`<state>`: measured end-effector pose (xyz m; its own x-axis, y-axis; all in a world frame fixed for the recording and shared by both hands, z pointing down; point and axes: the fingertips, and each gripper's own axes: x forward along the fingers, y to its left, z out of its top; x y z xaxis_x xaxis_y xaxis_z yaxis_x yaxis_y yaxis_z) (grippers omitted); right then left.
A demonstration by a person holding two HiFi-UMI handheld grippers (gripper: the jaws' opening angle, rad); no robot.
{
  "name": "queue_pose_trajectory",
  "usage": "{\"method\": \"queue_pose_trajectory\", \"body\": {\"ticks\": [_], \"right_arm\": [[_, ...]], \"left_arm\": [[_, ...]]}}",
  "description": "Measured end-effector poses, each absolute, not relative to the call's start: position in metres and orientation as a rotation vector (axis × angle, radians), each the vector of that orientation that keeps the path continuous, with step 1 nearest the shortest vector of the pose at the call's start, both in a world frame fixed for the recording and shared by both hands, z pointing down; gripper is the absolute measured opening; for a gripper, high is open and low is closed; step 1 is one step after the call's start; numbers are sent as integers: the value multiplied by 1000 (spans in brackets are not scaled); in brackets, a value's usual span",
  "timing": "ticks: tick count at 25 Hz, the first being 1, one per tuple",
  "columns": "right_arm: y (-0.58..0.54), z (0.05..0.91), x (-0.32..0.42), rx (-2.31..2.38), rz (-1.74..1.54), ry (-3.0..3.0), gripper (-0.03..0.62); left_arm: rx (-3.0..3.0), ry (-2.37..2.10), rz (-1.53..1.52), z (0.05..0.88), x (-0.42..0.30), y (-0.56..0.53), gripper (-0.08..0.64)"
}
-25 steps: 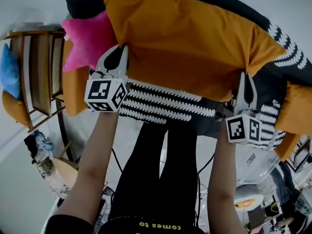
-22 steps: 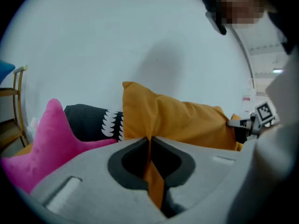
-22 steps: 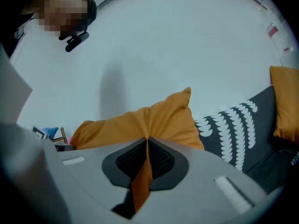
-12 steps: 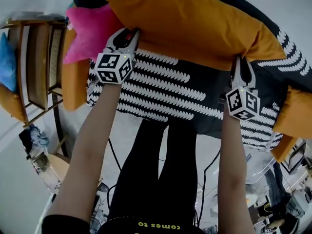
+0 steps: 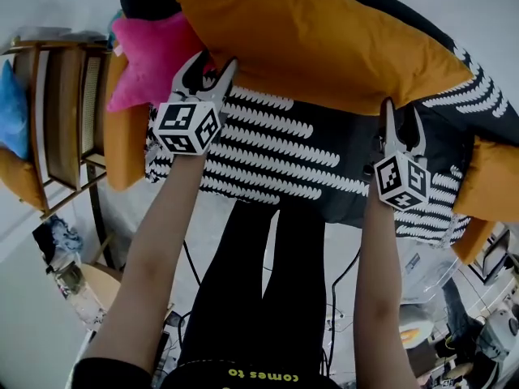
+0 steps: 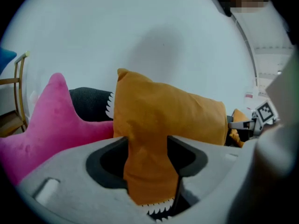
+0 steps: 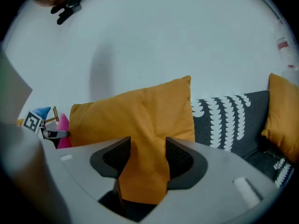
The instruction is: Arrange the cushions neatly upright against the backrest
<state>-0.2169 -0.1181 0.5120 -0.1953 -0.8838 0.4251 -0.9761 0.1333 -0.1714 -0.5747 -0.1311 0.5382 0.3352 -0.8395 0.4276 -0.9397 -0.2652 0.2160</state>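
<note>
The place reads as a living room, or a corner furnished as one. A sofa (image 5: pixel 324 168) in black cloth with a white pattern stands against a plain white wall (image 6: pixel 163 31). Soft furnishings lie on it: a big orange cushion (image 5: pixel 324 47), a pink star cushion (image 5: pixel 150 55), and further orange ones at either end. Beside its left end stands a wooden chair (image 5: pixel 69 128) with a cane panel, a blue cushion (image 5: pixel 12 112) showing against it. The floor (image 5: pixel 32 314) is pale. Black cables (image 5: pixel 336 286) trail over it, and a clutter (image 5: pixel 430 331) of small, blurred things at the lower right suggests a working room more than a tidy home.
</note>
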Motion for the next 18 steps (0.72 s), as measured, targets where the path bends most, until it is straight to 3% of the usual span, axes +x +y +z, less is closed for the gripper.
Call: {"method": "queue_pose_trajectory", "body": {"ticks": [4,7,10,15,18], "right_arm": [[-91,492,-221,1797,512,-2205,219],[-55,473,-233,1747,451,-2227,123],[-29,447,-248,1723,411,-2257,81],[-8,393,-251,1788,386,-2283,12],[-7,350,-253,1805,296,-2300,11]], "left_arm": [[2171,-1577,243,515,-570,-120,258],[2151,-1574,204,502,-566,-106,258],[2169,-1556,201,486,-558,-97,250],[2228,-1526,213,443,-547,-77,72],[2279,-1546,231,403,-544,-67,35]]}}
